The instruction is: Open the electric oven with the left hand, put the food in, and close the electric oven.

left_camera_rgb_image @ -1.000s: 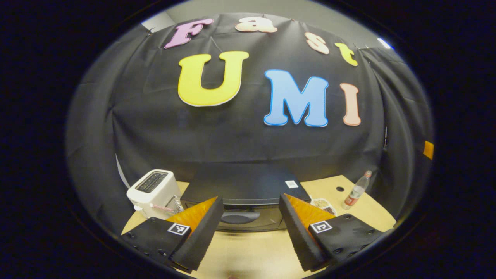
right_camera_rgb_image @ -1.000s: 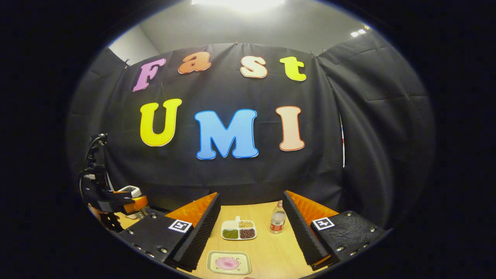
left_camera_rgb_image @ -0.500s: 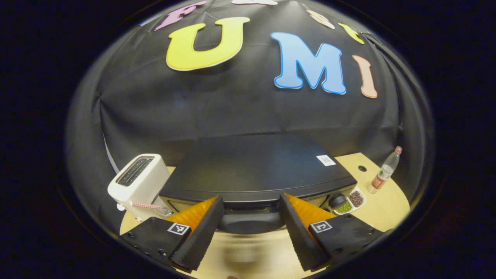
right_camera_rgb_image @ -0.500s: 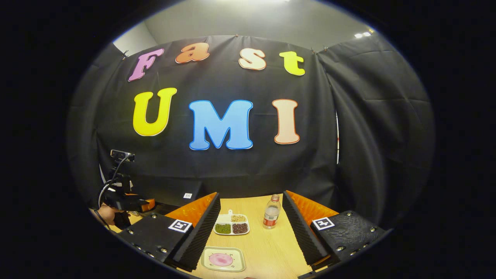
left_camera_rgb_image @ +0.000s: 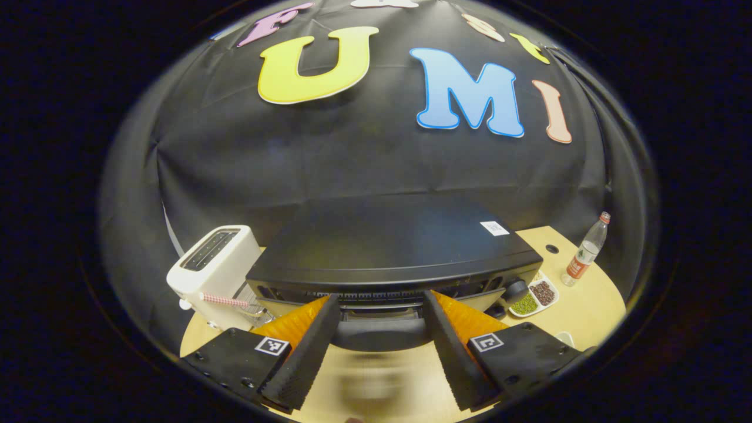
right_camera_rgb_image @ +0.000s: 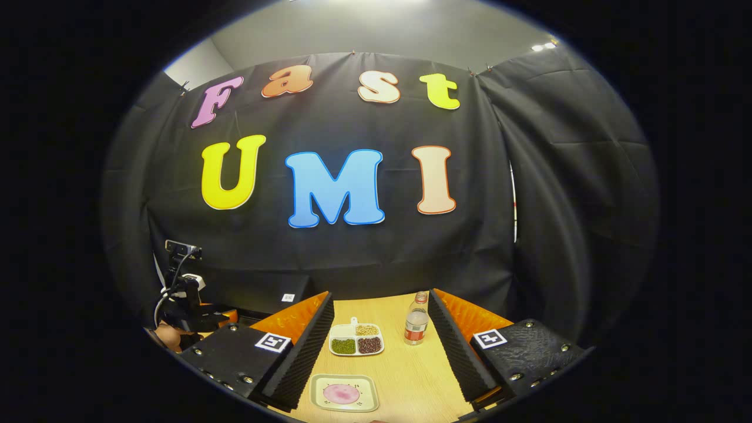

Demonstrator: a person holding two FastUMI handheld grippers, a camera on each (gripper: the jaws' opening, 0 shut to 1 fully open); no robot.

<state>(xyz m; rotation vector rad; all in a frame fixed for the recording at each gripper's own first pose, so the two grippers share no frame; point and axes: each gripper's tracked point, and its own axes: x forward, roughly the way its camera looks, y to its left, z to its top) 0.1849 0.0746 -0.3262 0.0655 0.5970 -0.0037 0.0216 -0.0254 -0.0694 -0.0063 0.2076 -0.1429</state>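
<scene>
black oven (left_camera_rgb_image: 388, 247) and white toaster (left_camera_rgb_image: 214, 273) on wooden table (right_camera_rgb_image: 405, 376)

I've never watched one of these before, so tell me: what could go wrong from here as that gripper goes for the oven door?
The left gripper is open with the oven's handle between its fingers; if it shuts off-centre, it might slip off. A door swinging down could hit the table hard. The toaster and the sectioned dish stand close beside the oven and could get bumped.
</scene>
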